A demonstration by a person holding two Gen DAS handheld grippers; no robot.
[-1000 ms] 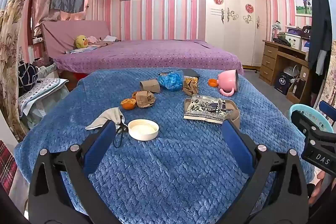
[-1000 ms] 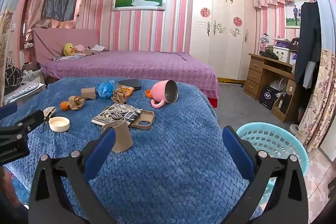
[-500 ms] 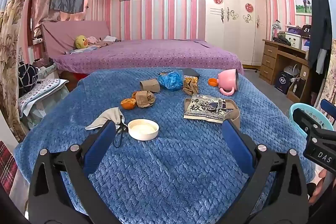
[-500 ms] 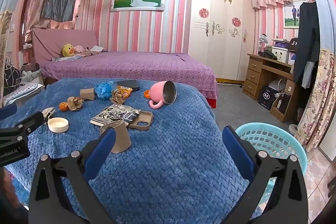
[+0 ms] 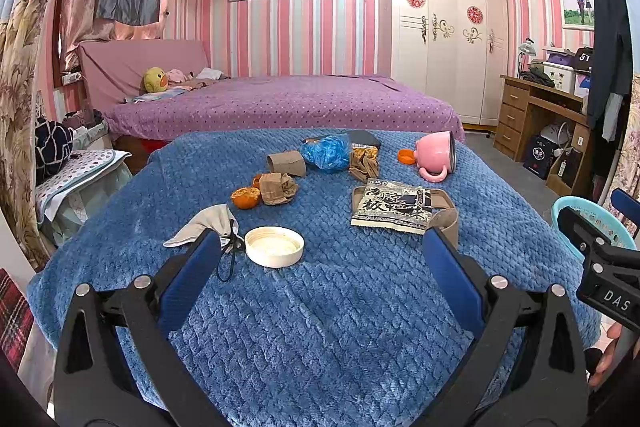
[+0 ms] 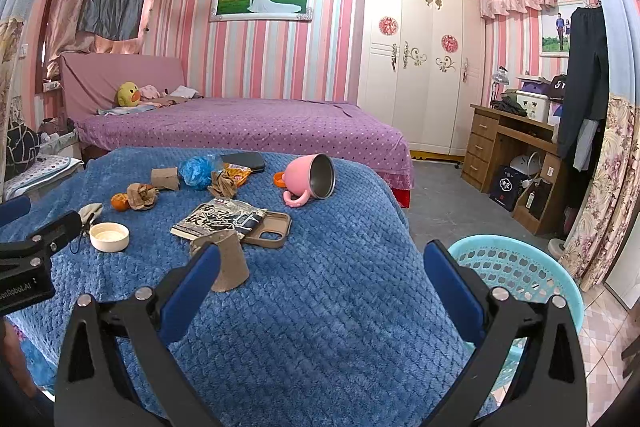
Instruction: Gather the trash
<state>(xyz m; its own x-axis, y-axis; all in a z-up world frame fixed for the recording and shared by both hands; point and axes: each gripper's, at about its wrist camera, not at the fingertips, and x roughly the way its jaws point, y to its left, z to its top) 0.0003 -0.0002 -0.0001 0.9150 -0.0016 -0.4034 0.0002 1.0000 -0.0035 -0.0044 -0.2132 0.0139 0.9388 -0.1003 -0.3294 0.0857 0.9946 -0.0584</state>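
1. Both of your grippers are empty. The left gripper (image 5: 322,247) hangs over the near edge of the blue blanket (image 5: 340,327) with its jaws wide apart, and the right gripper (image 6: 322,259) does the same, nearer the right edge.

2. The trash lies spread across the middle of the blanket: a cardboard tube (image 6: 228,261) just ahead of your right gripper's left finger, a second tube (image 5: 286,163) farther back, crumpled brown paper (image 5: 278,189), orange peel (image 5: 245,197), a blue plastic wad (image 5: 326,153) and a printed snack packet (image 5: 394,205).

3. The turquoise basket (image 6: 516,267) stands on the floor off the right side of the bed, so the reach from any pick to it is long. A loosely pinched scrap could fall on the floor short of the rim.

4. The packet rests on a phone case (image 6: 268,229). Close low on the packet's edge and you will probably catch the case with it.

5. The tube looks light and hollow; squeeze too hard and it will likely flatten, or come in off-centre and it may topple and roll on the soft pile.

6. Not everything here looks like trash. The pink mug (image 5: 434,155), the white lid (image 5: 274,246) and the grey cloth (image 5: 208,225) sit among the scraps, so a wide grab risks binning something worth keeping.
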